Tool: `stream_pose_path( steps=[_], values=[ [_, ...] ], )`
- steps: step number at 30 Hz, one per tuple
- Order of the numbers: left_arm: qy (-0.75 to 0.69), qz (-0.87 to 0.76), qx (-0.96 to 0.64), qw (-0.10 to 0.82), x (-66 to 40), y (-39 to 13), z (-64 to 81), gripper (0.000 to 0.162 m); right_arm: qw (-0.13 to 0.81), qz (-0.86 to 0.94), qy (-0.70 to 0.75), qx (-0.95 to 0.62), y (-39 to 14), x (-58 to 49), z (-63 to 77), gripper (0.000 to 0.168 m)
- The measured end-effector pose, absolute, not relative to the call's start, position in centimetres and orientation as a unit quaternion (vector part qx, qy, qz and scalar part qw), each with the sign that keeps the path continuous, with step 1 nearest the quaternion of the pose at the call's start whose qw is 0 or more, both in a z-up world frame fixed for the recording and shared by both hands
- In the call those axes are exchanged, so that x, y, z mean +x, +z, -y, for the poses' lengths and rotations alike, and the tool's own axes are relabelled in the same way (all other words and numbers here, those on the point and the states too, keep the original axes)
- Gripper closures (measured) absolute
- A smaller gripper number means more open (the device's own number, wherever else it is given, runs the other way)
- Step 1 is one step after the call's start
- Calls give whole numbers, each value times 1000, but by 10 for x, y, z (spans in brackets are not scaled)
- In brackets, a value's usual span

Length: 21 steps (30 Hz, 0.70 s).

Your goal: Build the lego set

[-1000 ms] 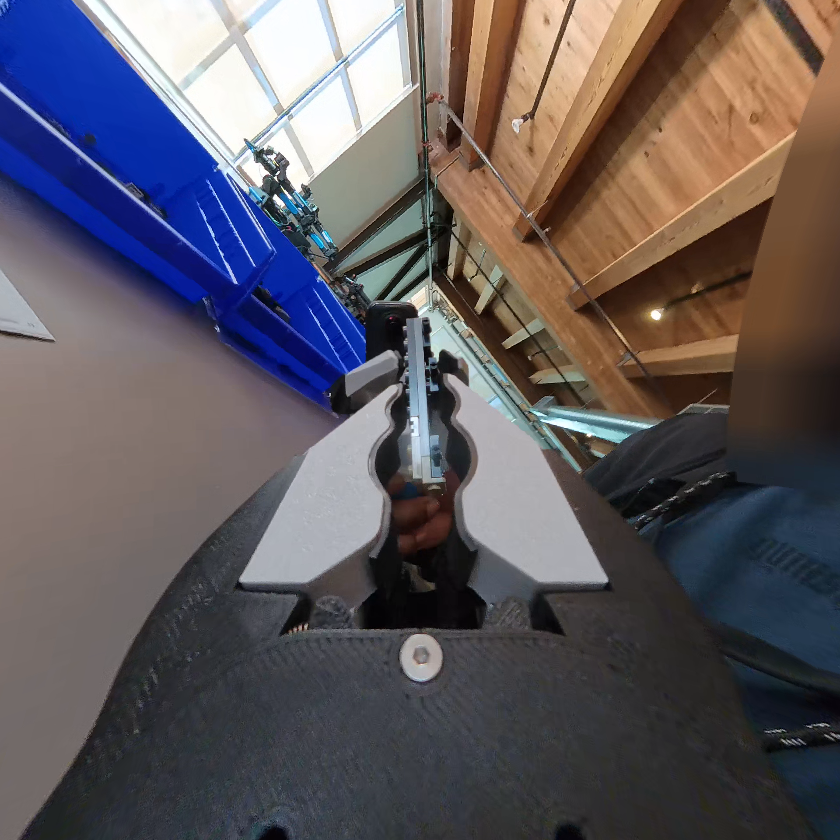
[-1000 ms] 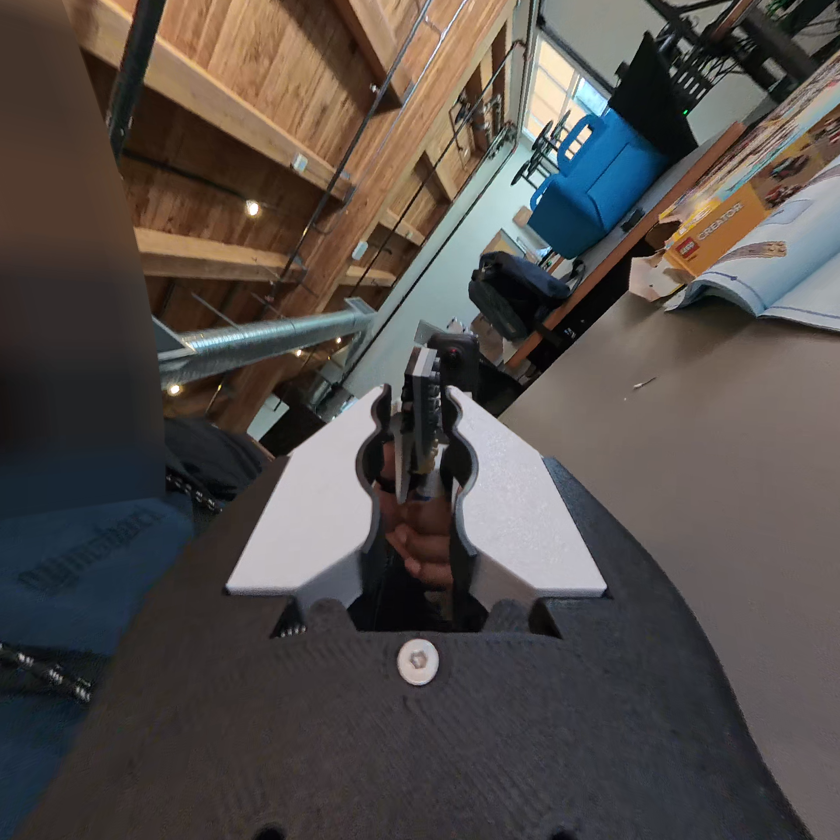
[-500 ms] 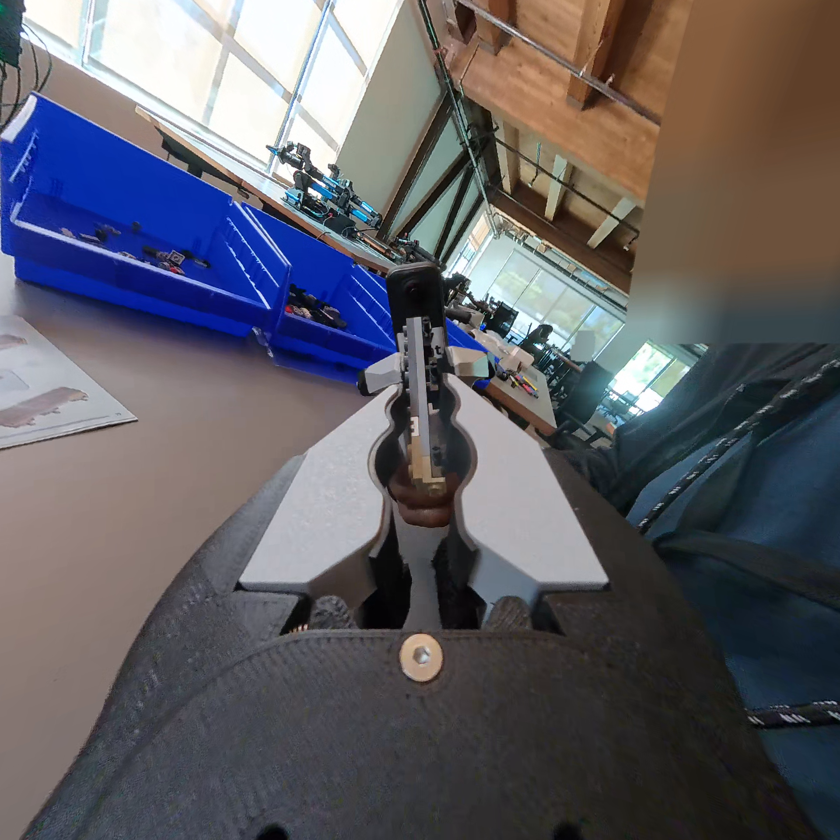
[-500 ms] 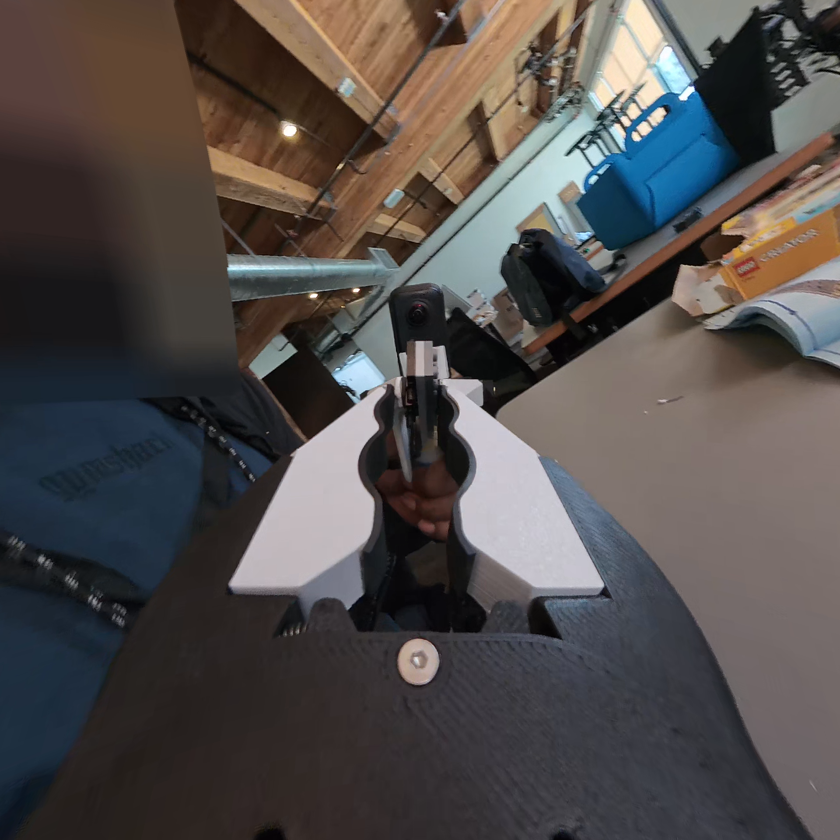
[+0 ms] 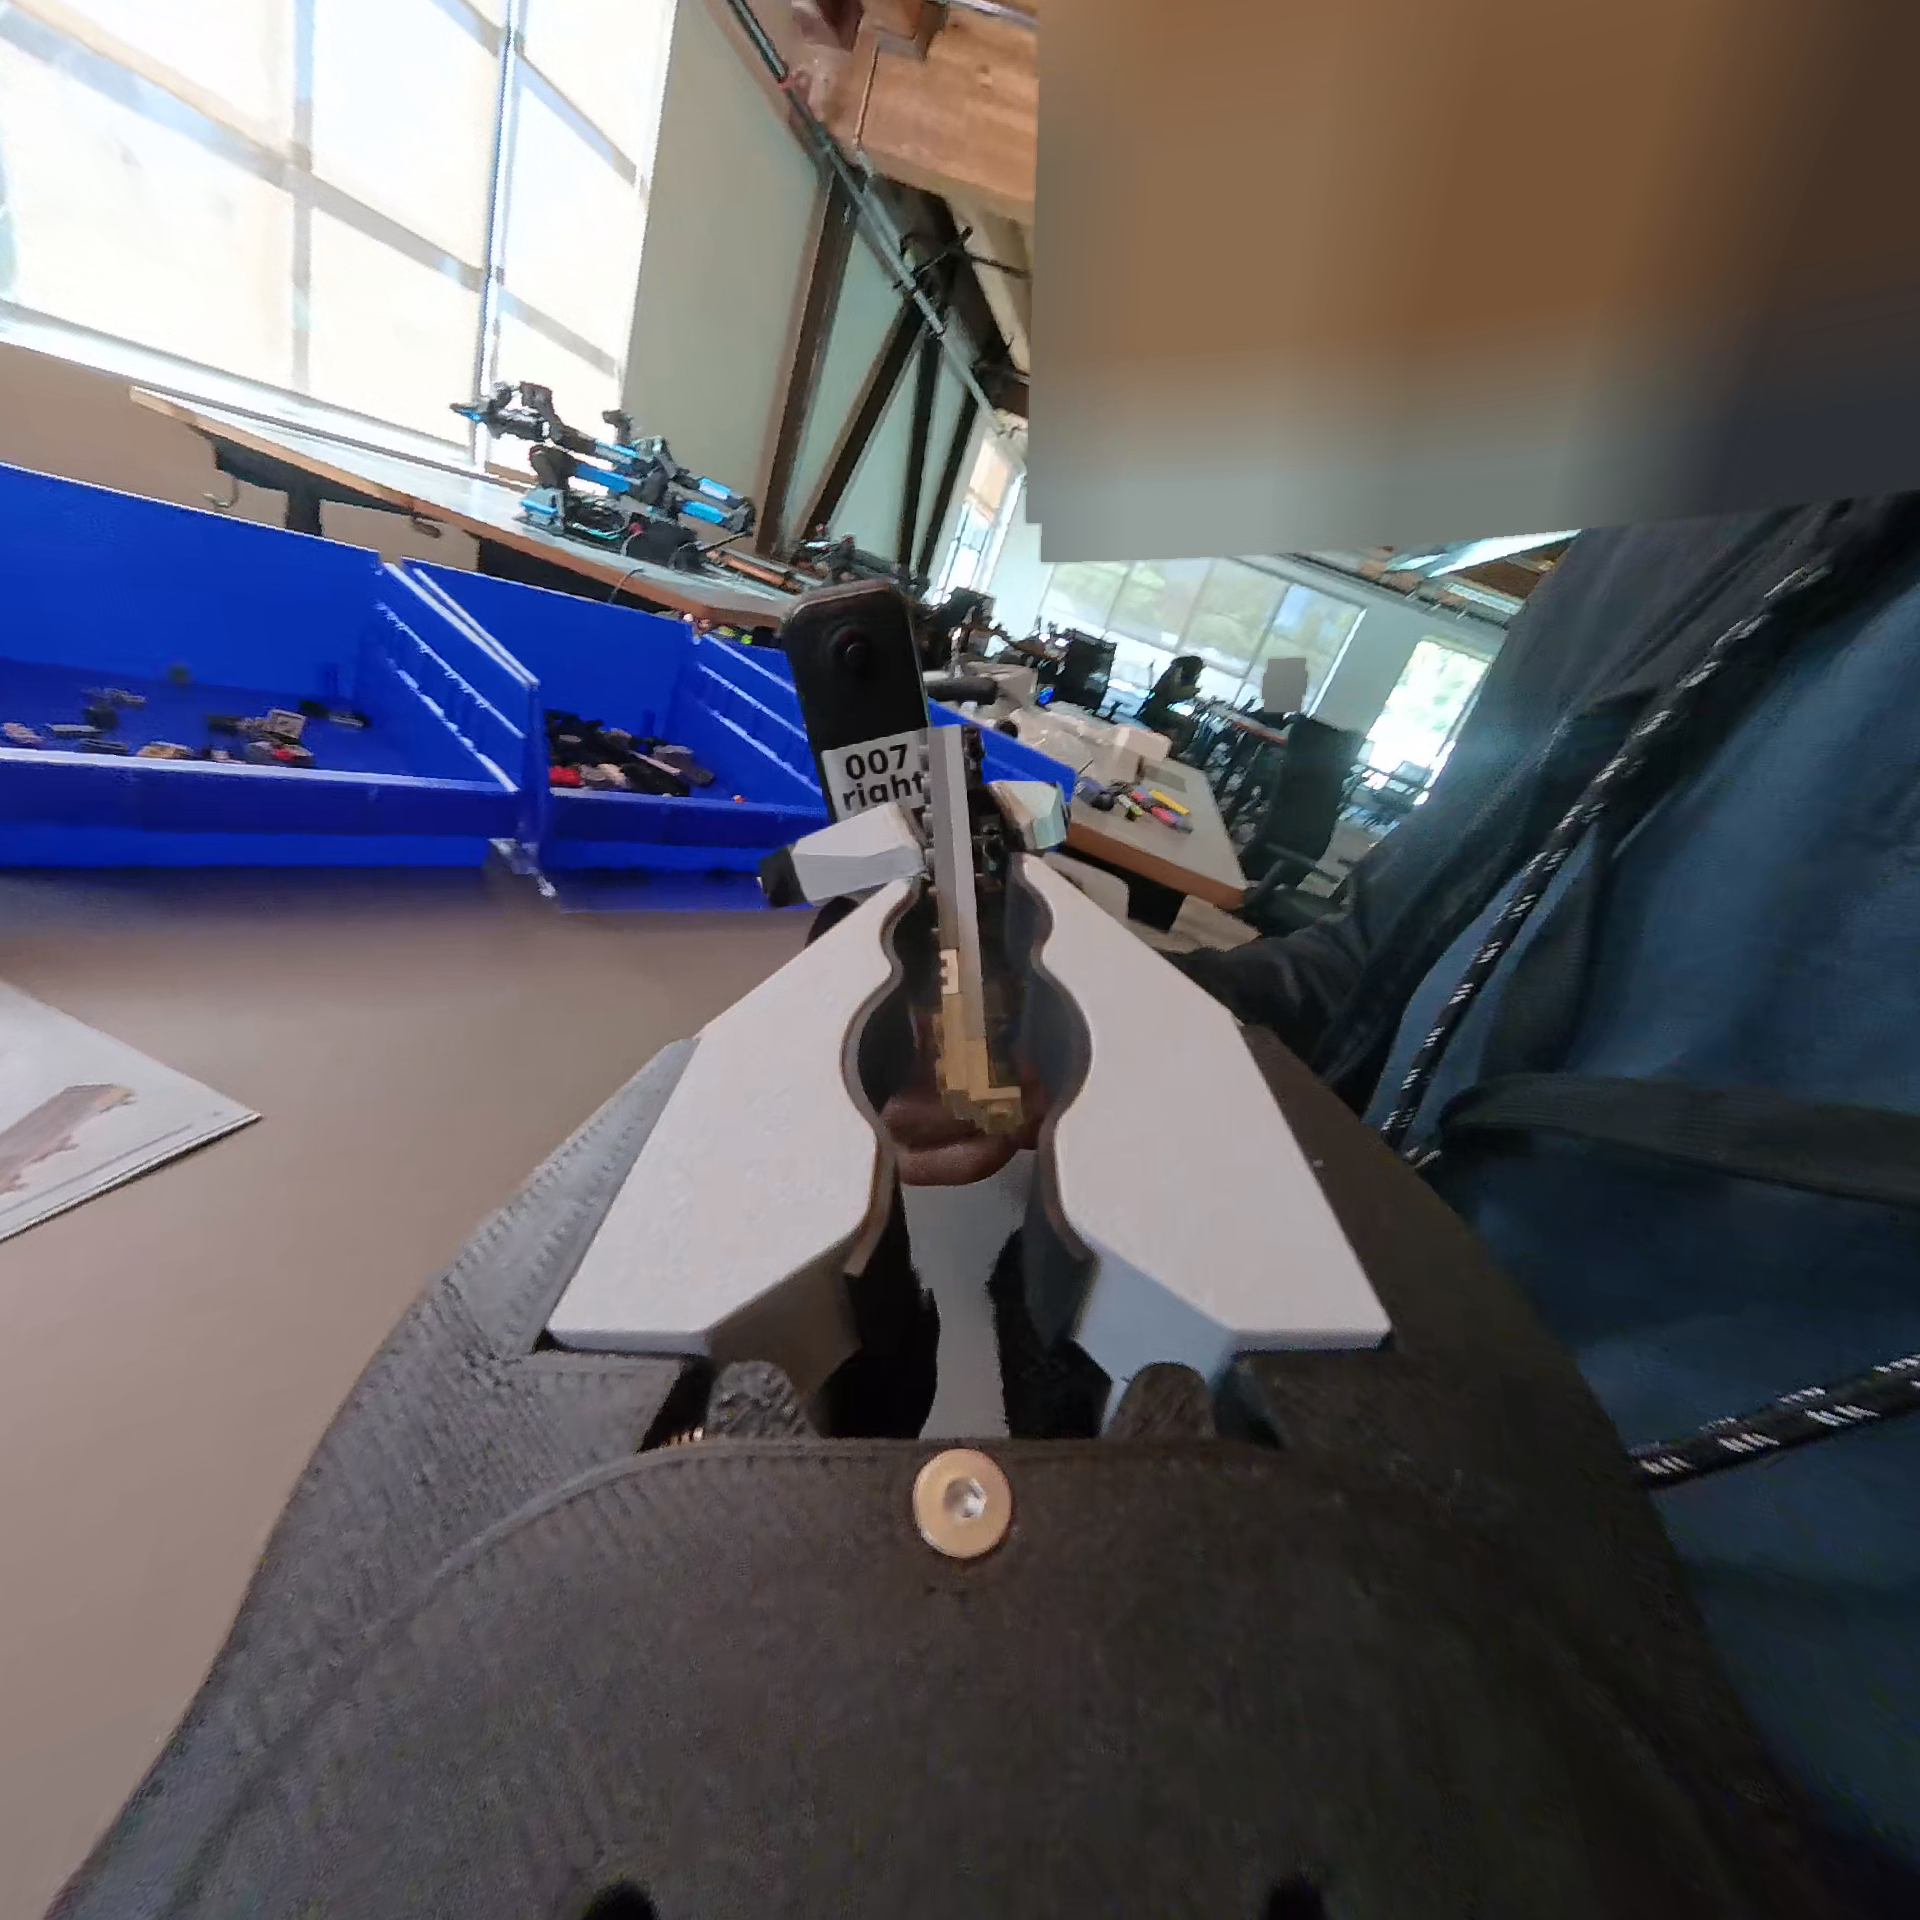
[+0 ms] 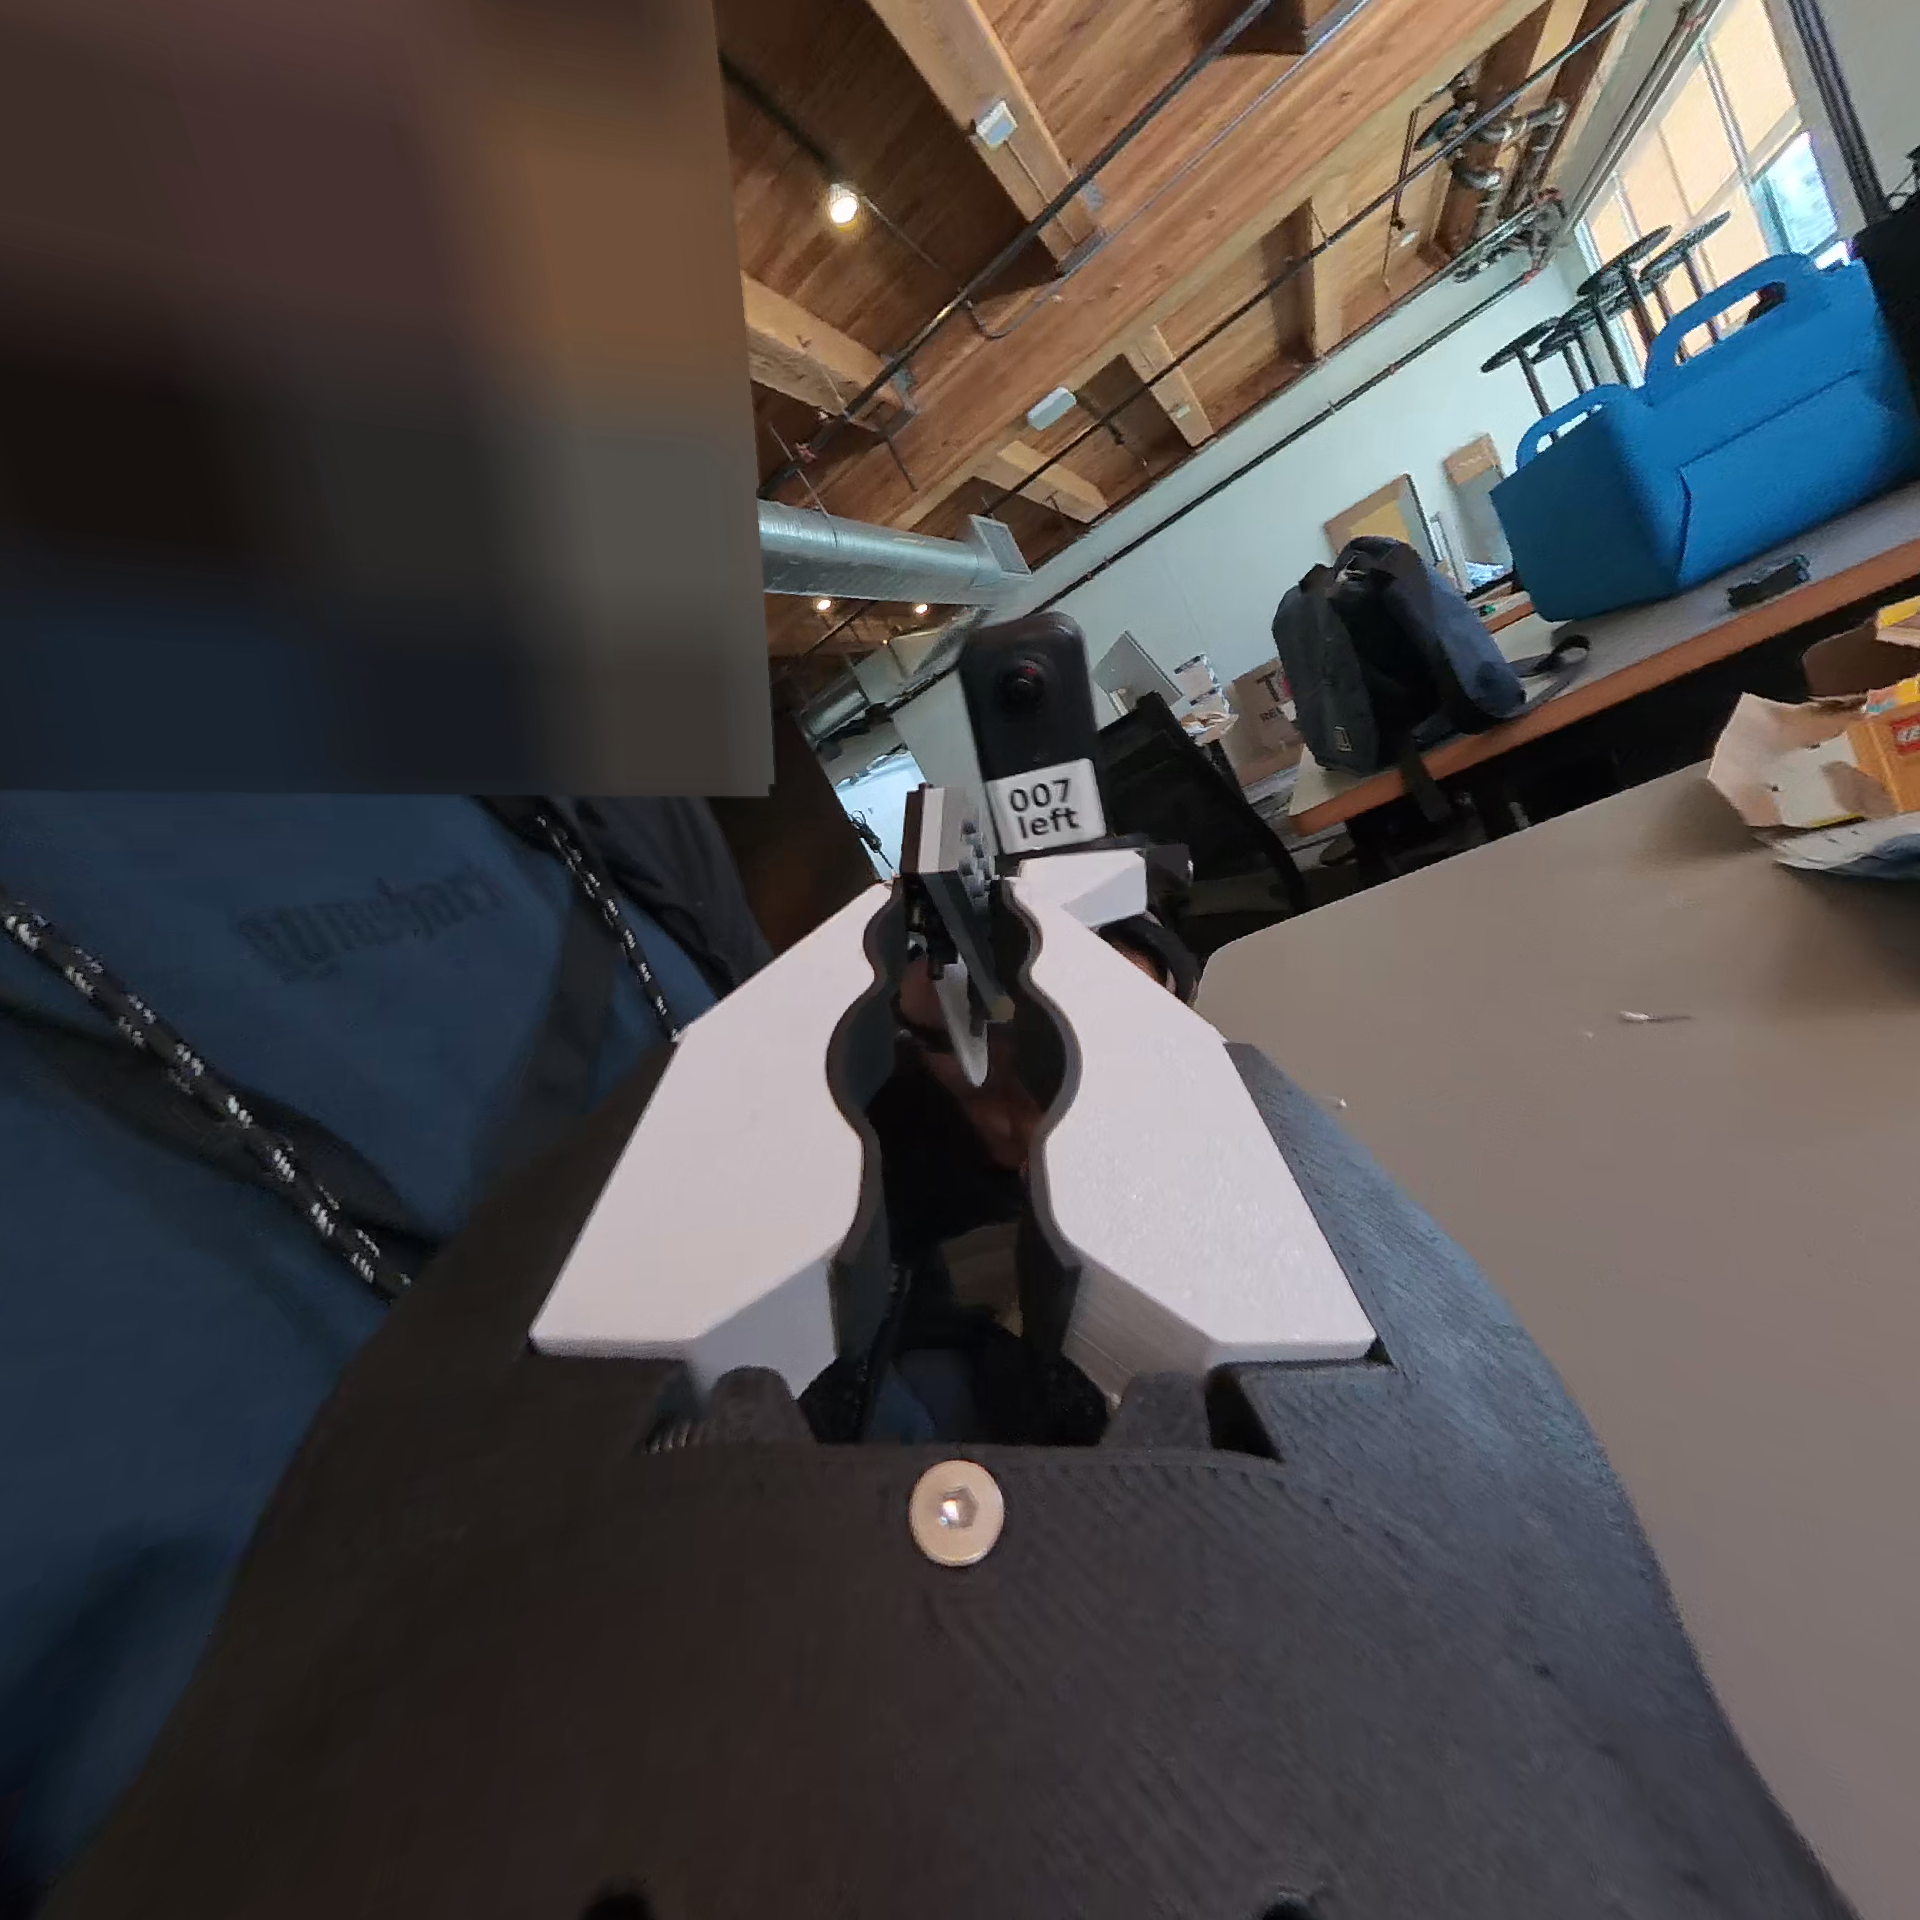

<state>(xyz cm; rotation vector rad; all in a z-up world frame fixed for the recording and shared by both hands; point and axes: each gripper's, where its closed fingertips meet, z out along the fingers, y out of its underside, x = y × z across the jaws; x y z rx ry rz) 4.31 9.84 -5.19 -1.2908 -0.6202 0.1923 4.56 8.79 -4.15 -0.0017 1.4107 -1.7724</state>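
Note:
A thin lego assembly [image 5: 958, 935], a long grey plate with tan and black pieces, is seen edge-on and held in the air above the table. My left gripper [image 5: 961, 883] is shut on its near end. My right gripper [image 6: 951, 896] is shut on the same assembly [image 6: 961, 971] from the opposite side. The two grippers face each other tip to tip. In the left wrist view the right gripper's fingers [image 5: 847, 868] flank the plate's far end. In the right wrist view the left gripper's finger [image 6: 1081, 883] shows behind the assembly. A person's fingertip [image 5: 945, 1143] shows behind it.
Two blue bins [image 5: 260, 800] [image 5: 665, 821] with loose lego pieces stand at the far left of the brown table [image 5: 364, 1039]. An instruction sheet [image 5: 94, 1132] lies at the left. A lego box [image 6: 1883, 764] and booklet [image 6: 1849, 850] lie at the right. The person's blue hoodie [image 5: 1662, 1039] is close. The tips of both grippers are at nearly the same place.
Both grippers have tilted down from pointing at the ceiling to nearly level, still facing each other. The lego assembly stays clamped between them.

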Motion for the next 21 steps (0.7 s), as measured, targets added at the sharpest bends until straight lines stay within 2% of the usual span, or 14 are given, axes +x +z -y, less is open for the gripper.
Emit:
stream_pose_path(
  steps=[14,21],
  values=[
    [38,295,-567,768,44,-50,-97,149,394,-590,-705,-7,-41,48,-87,153],
    [95,282,-615,730,45,-55,-98,149,369,-629,-684,-13,-49,45,-87,147]
  ],
)
